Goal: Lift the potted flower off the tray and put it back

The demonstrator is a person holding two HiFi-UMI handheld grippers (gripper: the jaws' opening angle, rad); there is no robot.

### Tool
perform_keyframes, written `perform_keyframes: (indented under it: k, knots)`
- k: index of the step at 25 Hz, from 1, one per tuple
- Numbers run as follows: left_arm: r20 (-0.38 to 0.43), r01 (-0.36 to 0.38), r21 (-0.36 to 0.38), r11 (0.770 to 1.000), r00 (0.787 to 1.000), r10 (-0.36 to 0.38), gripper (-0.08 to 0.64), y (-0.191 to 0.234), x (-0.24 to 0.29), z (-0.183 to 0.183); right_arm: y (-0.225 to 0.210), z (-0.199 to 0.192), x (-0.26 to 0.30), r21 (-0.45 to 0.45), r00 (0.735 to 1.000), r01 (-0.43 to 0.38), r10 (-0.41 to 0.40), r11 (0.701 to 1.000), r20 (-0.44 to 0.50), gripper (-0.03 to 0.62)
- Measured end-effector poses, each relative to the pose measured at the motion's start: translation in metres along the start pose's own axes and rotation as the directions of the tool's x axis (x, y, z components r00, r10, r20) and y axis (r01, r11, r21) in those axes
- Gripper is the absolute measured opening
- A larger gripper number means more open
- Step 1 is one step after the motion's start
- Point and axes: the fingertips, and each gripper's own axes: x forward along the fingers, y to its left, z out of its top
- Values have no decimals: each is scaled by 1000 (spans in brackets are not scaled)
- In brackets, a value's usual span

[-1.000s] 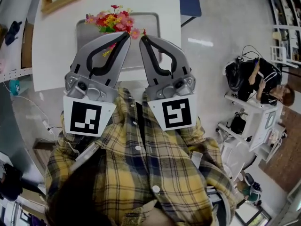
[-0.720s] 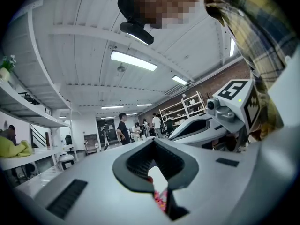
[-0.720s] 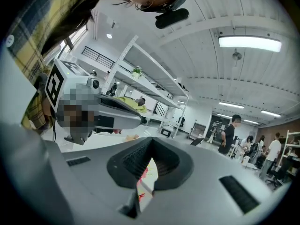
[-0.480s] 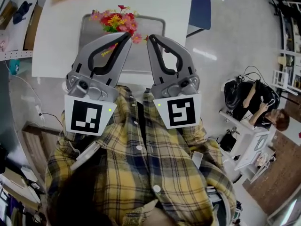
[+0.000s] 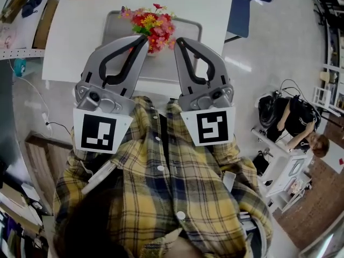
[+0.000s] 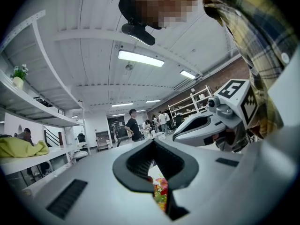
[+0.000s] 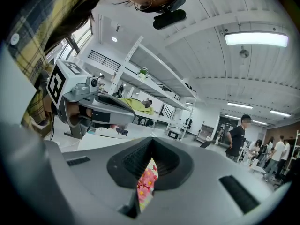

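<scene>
1. Left gripper [image 5: 143, 40], grey w/ black pads: jaws closed, empty, tip near blooms.
2. Potted flower [image 5: 153, 24], red-pink-yellow bunch: sits on grey metal tray [image 5: 114, 24] on white table [image 5: 75, 47]; pot hidden. Prob. light, top-heavy, petals soft, so grab the pot, not stems.
3. Right gripper [image 5: 178, 41]: closed, empty.
4. Count: 1 plant, 1 tray, 2 grippers.

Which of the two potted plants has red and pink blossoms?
The potted flower on the grey tray; the small plant on the high shelf looks plain green.
</scene>
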Motion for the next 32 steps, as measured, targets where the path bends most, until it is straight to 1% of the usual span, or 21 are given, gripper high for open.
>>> perform_keyframes:
  k: [6,11,15,18,22,25,28,31,32]
  knots:
    - [-6,1,0,1000,1000,-1,9,8,-9,-18,19,-11,10,3,999,-20,20,1000,-29,-2]
    - [-14,9,-51,999,1000,-10,9,10,-20,-35,40,-29,12,20,995,-35,36,999,-89,-2]
    - [-30,13,-54,998,999,-14,9,8,-21,-54,46,-49,11,39,992,-32,36,999,-121,-2]
    - [-55,19,-64,998,998,-23,9,4,-20,-74,48,-68,11,56,988,-36,43,998,-146,-2]
    - [-103,41,-97,994,993,-51,9,-2,-23,-99,52,-88,12,76,983,-53,65,996,-173,0]
    - [-128,66,-128,990,988,-83,11,-8,-24,-116,58,-105,11,107,973,-80,100,991,-206,0]
    - [-161,83,-169,982,981,-111,11,-12,-25,-132,64,-120,11,120,962,-110,136,987,-236,0]
    - [-194,91,-189,978,973,-128,12,-15,-27,-147,69,-134,13,133,952,-136,167,982,-257,3]
    - [-203,93,-195,976,970,-133,12,-16,-27,-153,71,-138,13,140,947,-148,181,979,-264,25]
